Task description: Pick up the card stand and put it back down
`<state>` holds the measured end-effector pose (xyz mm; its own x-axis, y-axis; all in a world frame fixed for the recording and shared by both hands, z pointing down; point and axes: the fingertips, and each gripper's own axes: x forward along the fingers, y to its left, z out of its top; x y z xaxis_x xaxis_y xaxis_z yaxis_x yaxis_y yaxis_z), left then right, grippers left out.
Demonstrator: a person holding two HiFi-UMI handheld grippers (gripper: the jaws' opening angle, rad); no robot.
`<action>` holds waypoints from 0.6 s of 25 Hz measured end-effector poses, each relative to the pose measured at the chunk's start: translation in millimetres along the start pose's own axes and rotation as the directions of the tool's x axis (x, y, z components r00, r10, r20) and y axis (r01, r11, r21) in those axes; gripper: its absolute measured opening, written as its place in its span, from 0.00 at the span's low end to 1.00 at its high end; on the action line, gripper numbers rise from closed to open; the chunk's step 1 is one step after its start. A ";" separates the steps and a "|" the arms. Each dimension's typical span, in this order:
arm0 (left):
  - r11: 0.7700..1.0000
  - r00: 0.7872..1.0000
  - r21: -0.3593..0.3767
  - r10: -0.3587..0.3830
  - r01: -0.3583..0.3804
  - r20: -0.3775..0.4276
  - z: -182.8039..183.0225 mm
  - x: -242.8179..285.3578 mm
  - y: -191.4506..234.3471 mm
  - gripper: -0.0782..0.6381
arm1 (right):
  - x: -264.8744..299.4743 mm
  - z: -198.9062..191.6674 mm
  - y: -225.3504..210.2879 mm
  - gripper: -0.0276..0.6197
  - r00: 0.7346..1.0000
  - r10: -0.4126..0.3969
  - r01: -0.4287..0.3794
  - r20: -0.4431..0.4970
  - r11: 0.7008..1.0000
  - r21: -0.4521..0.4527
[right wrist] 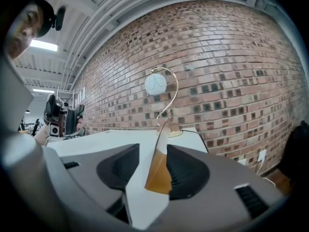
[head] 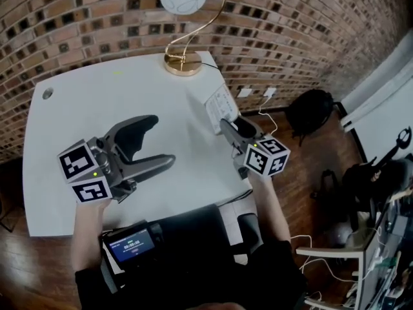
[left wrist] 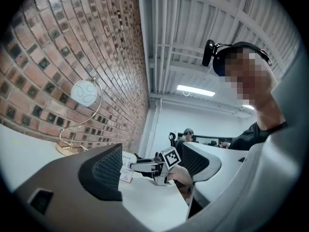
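Observation:
The card stand (head: 219, 106), a white printed card in a clear holder, stands upright near the right edge of the white table (head: 97, 102). My right gripper (head: 229, 126) reaches it from the near side, jaws open with the stand between them. In the right gripper view the card stand (right wrist: 158, 164) is edge-on with an amber tint. It leans close to the right pad (right wrist: 186, 170), and a clear gap separates it from the left pad (right wrist: 118, 166). My left gripper (head: 158, 142) hovers open over the table's middle, holding nothing. The left gripper view shows the card stand (left wrist: 126, 167) beside the right gripper (left wrist: 159, 164).
A gold lamp (head: 183, 63) with a white globe stands at the table's far edge, against the brick wall. The table's right edge runs just beyond the stand. On the wooden floor to the right are a black bag (head: 313, 112) and cables from wall sockets (head: 257, 93).

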<state>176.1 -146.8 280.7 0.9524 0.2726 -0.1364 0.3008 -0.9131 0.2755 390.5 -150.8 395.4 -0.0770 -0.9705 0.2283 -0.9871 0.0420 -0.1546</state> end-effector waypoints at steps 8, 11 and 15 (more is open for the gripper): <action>0.998 0.994 0.036 -0.050 0.053 -0.097 -0.4 13.7 -2.6 0.65 | 8.7 -2.6 1.5 0.17 0.999 0.047 -0.047 -0.004 0.998 0.029; 0.998 0.993 0.039 -0.052 0.057 -0.109 -4.8 13.9 -1.3 0.65 | 8.2 -3.6 -1.5 0.14 0.998 0.061 -0.062 0.002 0.997 0.051; 0.998 0.992 0.033 -0.053 0.057 -0.117 -9.5 13.0 -0.2 0.65 | 3.2 -2.3 -4.8 0.10 0.997 0.072 -0.073 0.021 0.995 0.068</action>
<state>188.9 -140.2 287.9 0.9344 0.3540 -0.0387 0.3528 -0.9055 0.2359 394.6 -153.5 399.1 -0.1449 -0.9697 0.1967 -0.9669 0.0965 -0.2362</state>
